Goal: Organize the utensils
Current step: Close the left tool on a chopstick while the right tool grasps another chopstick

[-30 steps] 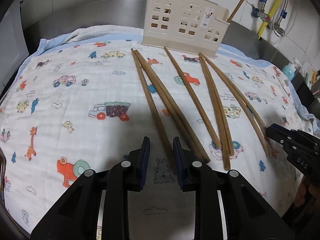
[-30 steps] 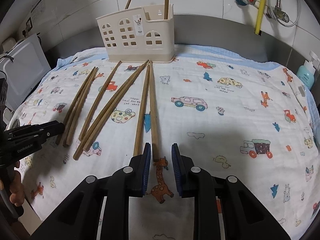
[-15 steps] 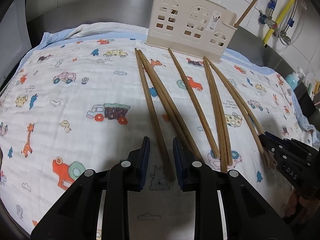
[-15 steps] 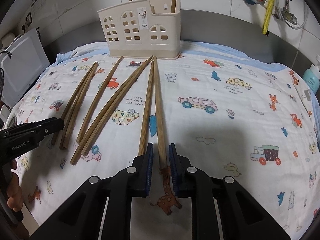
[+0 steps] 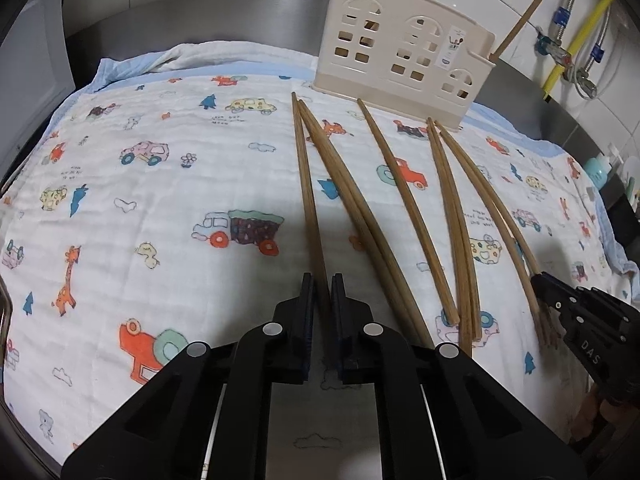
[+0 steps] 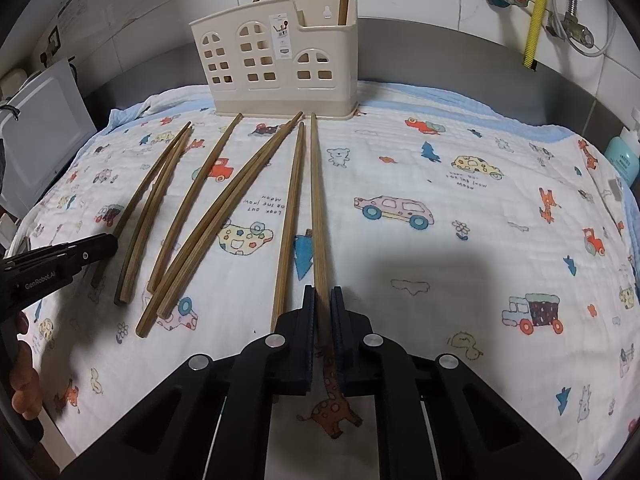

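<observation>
Several brown wooden chopsticks lie side by side on a printed cloth, pointing toward a cream house-shaped utensil holder point(image 5: 400, 56) at the back; it also shows in the right wrist view point(image 6: 280, 68) with two chopsticks standing in it. My left gripper point(image 5: 322, 284) is shut on the near end of the leftmost chopstick point(image 5: 306, 192). My right gripper point(image 6: 323, 296) is shut on the near end of the rightmost chopstick point(image 6: 317, 200). Each gripper shows at the edge of the other's view, the right one point(image 5: 568, 304) and the left one point(image 6: 68, 256).
The white cloth point(image 6: 460, 260) with cartoon cars and animals covers a metal counter. A tiled wall with yellow and metal pipes point(image 6: 536, 16) is behind. A teal bottle point(image 6: 622, 156) stands at the right edge, a white appliance point(image 6: 40, 128) at the left.
Both grippers have moved forward and closed their jaws, each taking hold of the near end of a chopstick. The other chopsticks have not moved.
</observation>
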`<state>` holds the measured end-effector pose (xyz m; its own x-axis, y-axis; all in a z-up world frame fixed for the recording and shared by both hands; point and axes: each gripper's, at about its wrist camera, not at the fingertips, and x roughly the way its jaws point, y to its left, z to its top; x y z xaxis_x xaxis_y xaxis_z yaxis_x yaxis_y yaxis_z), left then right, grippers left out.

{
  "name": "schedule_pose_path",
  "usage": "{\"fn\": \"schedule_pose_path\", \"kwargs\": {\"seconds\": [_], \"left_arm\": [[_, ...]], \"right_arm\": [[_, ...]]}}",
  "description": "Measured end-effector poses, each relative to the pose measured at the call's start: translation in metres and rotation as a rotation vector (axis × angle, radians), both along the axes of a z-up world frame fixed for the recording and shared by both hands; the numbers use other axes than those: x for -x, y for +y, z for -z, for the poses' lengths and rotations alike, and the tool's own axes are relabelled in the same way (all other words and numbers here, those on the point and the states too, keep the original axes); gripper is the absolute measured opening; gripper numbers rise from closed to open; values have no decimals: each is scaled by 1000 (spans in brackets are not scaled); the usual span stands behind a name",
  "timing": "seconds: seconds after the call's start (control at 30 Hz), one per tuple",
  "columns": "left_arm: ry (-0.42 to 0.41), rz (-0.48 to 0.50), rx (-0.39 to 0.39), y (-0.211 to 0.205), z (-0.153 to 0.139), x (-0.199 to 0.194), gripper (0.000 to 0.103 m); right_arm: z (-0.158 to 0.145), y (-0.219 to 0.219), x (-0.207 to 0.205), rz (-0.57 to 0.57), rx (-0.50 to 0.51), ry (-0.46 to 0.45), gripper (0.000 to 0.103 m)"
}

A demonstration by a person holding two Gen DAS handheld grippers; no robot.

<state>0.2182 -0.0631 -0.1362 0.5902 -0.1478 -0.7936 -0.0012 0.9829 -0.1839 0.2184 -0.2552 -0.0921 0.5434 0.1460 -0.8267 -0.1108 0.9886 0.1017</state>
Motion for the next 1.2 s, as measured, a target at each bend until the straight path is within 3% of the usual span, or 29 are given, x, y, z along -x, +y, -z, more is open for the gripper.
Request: {"fn": "schedule_pose_path", "kwargs": {"seconds": [0.23, 0.43, 0.83, 0.97, 1.2], "left_arm": [[1, 18, 11, 2, 0, -1, 8], [-18, 50, 56, 14, -6, 3, 7], [-243, 129, -6, 31, -72, 25, 4], [-195, 149, 23, 36, -64, 22, 4], [-93, 168, -4, 35, -22, 20, 7]], "right_arm": [[-5, -1, 5, 3, 10, -18, 7], [-37, -1, 18, 4, 22, -101, 7], [-124, 3, 14, -20, 25, -275, 7], [-126, 5, 11, -24, 25, -271, 7], [-124, 5, 11, -20, 16, -271, 7]]}}
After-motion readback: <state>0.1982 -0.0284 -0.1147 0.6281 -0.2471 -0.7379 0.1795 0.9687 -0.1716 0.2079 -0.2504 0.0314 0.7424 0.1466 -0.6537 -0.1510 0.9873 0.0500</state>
